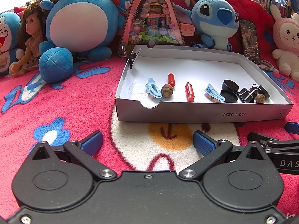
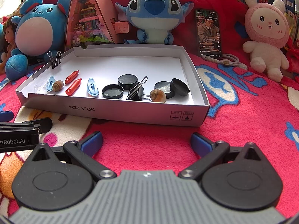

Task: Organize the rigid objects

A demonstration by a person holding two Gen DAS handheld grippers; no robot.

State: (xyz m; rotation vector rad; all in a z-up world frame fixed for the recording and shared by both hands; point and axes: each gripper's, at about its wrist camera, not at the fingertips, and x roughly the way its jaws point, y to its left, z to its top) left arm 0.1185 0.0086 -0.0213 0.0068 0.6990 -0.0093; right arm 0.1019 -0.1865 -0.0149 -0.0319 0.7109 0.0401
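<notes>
A shallow white cardboard box (image 1: 205,112) (image 2: 115,112) lies on the blanket ahead of both grippers. Inside it are two red plastic pieces (image 1: 189,91) (image 2: 73,87), two light-blue clips (image 1: 154,88) (image 2: 92,89), two acorn-like nuts (image 1: 167,91) (image 2: 158,95), black round lids (image 1: 229,91) (image 2: 112,91), black binder clips (image 1: 246,94) (image 2: 136,93) and a clear ring (image 1: 136,88). Another binder clip (image 1: 131,57) (image 2: 55,59) grips the box's left wall. My left gripper (image 1: 147,143) and right gripper (image 2: 146,142) hover open and empty in front of the box.
Plush toys line the back: a blue round one (image 1: 80,18), a blue big-eared one (image 2: 155,13) and a pink rabbit (image 2: 266,35). A doll (image 1: 31,37), a pink triangular toy house (image 1: 153,13), a phone (image 2: 208,33) and a cable (image 2: 224,61) are there too.
</notes>
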